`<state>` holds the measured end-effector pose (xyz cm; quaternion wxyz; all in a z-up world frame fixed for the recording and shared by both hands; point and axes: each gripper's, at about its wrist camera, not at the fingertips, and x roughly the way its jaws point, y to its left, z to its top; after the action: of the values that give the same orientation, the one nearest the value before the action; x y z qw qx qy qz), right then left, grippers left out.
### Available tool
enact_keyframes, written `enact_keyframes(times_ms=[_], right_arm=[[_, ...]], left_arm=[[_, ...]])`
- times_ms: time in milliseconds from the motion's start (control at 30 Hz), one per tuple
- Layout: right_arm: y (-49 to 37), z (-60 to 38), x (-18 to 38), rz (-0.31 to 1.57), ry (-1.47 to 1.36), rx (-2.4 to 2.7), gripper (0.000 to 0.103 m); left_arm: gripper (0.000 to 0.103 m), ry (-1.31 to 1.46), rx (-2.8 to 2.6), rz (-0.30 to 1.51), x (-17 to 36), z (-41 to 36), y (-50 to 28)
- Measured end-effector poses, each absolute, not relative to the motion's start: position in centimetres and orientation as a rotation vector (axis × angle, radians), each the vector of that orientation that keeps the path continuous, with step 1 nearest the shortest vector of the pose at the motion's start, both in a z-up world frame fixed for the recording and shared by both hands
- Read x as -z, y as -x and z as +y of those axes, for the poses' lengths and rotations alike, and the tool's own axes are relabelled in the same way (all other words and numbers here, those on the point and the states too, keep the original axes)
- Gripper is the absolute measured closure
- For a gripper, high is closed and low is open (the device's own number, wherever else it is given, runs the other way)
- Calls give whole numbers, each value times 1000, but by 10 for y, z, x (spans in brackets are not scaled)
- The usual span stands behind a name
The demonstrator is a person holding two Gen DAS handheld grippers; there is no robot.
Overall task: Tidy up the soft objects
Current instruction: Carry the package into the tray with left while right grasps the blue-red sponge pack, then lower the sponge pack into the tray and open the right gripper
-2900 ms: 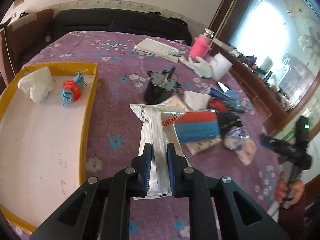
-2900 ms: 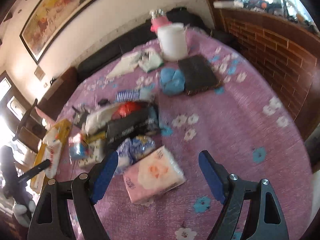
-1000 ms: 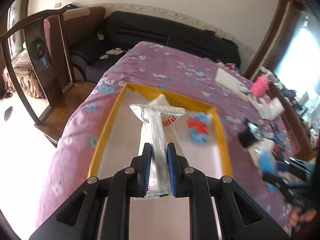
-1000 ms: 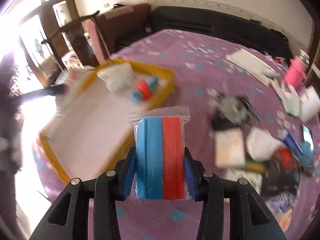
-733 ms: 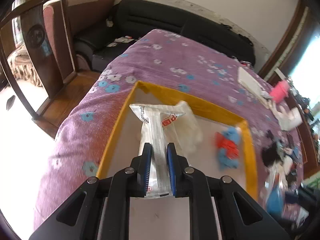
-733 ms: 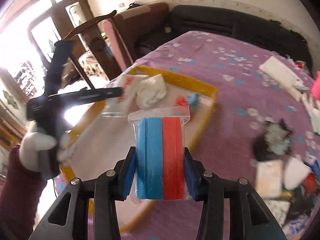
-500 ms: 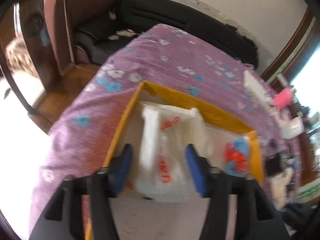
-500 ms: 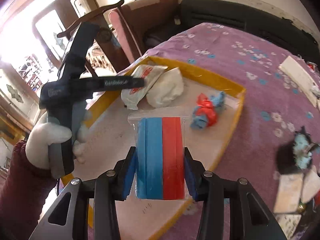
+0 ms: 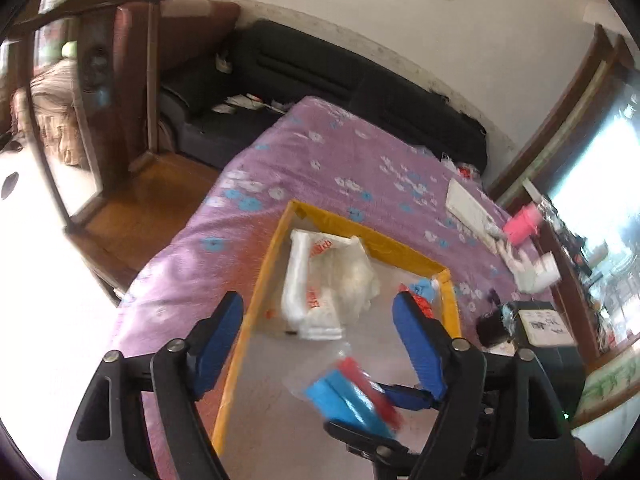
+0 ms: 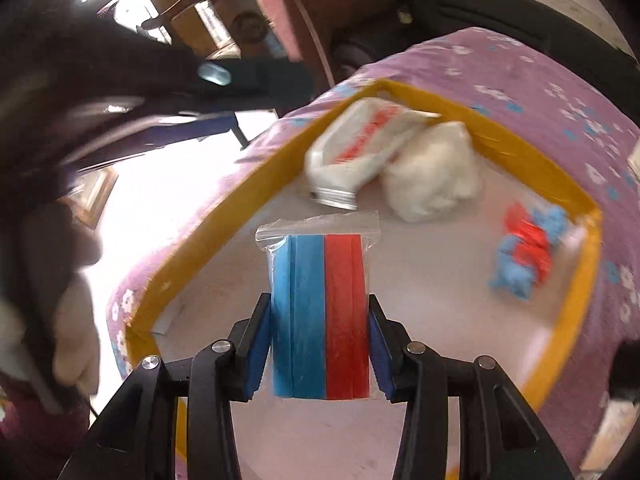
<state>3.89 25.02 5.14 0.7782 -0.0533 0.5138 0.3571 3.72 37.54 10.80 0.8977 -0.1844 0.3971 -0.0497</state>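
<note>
hovering over the yellow-rimmed tray (image 9: 262, 280), the left gripper (image 9: 318, 334) is seen with its jaws opening and nothing between them; the white packet (image 9: 310, 292) lies loose on the tray floor just ahead of its tips, beside the white wad (image 10: 434, 174). the right gripper (image 10: 320, 346) is clamped on the bagged blue and red pack (image 10: 320, 312), held above bare tray floor. placing appears to be the step in hand; a lowering onto the floor ahead and a release would be called for next.
</note>
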Motion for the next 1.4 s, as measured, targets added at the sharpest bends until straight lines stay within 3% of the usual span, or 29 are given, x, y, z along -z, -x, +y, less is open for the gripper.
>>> enact_keyframes(times_ms=[167,267,300,567,1100,1233,1400], right_arm=[[-38,275,-48,1127,101,-822,52],[-32,278,-44,1151,60,-858,32],[-31,274,-45,1143,34,-858,30],[2,177,-68,1029,-78,-729,26],[101,-176,-58,876,-420,-117,20],[108,-206,-47,879,-556,-150,20],[92,-161,-52,882,-492,-249,20]], left_arm=[[25,519,83,770,-110,413,-6],[22,538,52,737,-113,421,9],[22,544,48,732,-113,422,12],[21,534,139,728,-123,381,33],[18,328,460,894,-96,176,55],[18,326,436,905,-86,158,61],[18,355,398,936,-68,153,76]])
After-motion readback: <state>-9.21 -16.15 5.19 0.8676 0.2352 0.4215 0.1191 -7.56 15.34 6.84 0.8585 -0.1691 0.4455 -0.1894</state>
